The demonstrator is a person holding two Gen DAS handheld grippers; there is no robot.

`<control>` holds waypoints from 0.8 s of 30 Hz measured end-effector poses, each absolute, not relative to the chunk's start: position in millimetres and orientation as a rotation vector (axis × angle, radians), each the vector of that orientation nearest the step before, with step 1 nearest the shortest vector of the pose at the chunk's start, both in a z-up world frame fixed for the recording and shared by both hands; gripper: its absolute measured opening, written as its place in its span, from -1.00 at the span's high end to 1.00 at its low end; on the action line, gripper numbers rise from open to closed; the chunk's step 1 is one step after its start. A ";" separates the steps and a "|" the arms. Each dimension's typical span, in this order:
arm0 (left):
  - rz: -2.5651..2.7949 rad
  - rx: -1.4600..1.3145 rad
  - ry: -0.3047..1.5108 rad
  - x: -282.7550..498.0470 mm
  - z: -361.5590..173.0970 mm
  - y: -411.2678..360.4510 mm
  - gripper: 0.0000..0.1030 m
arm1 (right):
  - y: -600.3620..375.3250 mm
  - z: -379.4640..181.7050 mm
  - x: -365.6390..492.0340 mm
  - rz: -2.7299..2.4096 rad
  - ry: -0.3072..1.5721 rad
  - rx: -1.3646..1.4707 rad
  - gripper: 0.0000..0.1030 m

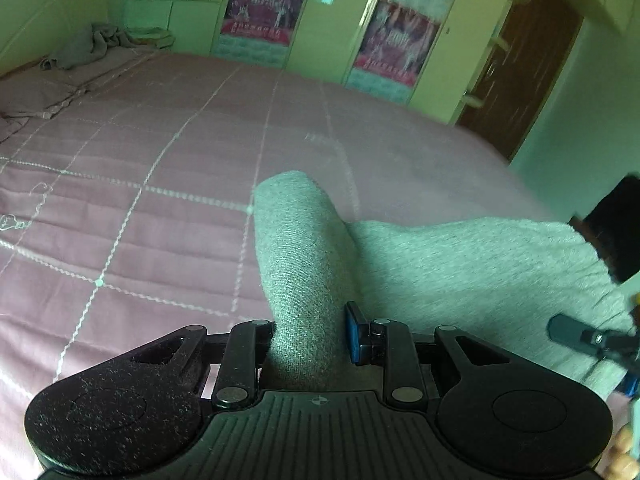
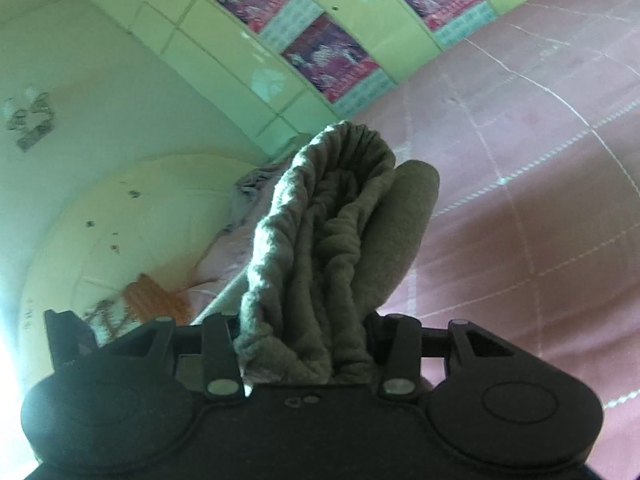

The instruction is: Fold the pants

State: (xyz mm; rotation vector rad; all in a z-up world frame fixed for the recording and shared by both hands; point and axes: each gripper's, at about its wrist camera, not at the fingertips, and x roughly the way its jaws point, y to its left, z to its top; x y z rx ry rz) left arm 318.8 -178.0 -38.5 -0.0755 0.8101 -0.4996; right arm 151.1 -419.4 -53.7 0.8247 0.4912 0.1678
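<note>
The grey pants (image 1: 460,268) hang above the pink bed between my two grippers. My left gripper (image 1: 310,336) is shut on a smooth fold of the pants that sticks up between its fingers. My right gripper (image 2: 308,344) is shut on the gathered elastic waistband of the pants (image 2: 328,220), bunched and standing up from the jaws. The right gripper also shows at the right edge of the left wrist view (image 1: 592,338), holding the far end of the cloth.
The pink quilted bed (image 1: 160,200) fills the lower view. A heap of grey cloth (image 1: 92,46) lies at its far left corner. Pale wardrobe doors with posters (image 1: 264,0) stand behind, and a brown door (image 1: 532,64) is at the right.
</note>
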 end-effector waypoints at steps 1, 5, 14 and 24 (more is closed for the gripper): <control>-0.482 -0.039 0.827 323.7 -51.0 -187.6 0.48 | -419.2 -64.0 157.8 0.156 0.507 0.835 0.16; -0.396 0.116 0.908 319.7 -97.5 -200.2 -0.12 | -422.0 -112.9 174.8 0.068 0.635 0.854 0.08; -0.257 0.094 0.890 296.6 -89.8 -166.2 -0.95 | -415.5 -131.5 149.3 -0.155 0.722 0.647 -0.41; -0.368 0.265 0.916 253.5 -93.8 -211.0 -0.95 | -329.4 -73.6 141.7 -0.120 0.608 0.287 0.15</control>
